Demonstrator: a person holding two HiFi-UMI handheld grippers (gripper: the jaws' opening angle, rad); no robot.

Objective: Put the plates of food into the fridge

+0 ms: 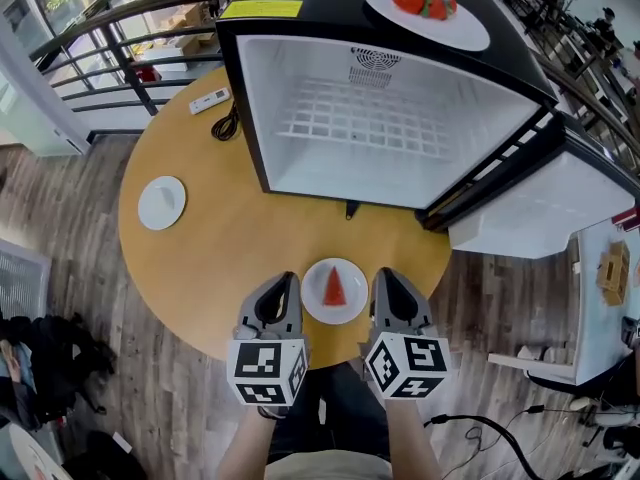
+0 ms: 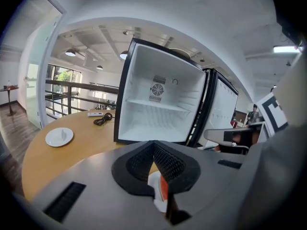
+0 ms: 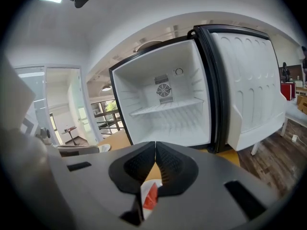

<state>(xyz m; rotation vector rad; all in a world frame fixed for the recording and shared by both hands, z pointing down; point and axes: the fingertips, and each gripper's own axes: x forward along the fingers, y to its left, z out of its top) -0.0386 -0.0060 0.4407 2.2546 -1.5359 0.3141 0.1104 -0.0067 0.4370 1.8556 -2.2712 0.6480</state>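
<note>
A small round white plate [image 1: 316,304] with one red wedge of food [image 1: 335,288] sits on the round wooden surface [image 1: 230,253], close to the edge where the person stands. The plate lies right between the two tools. The left tongs [image 1: 287,282] are just beside its left rim and the right tongs [image 1: 386,279] are just beside its right rim. Both are about as near as each other, and neither one touches the plate. Both tongs are closed tight with nothing in them. The plate is round, so it has no long side, and the pointed end of the wedge faces the fridge.

The black mini fridge with white insides [image 1: 350,173] stands just past the plate, with its door swung open to the right. It is empty inside, and its white wire shelf [image 1: 380,118] is bare.

A big white plate with red and green food [image 1: 462,30] rests on top of the fridge. Another small white plate [image 1: 150,213] sits far off to the left on the surface. I think the tongs must open before they can lift the near plate.
</note>
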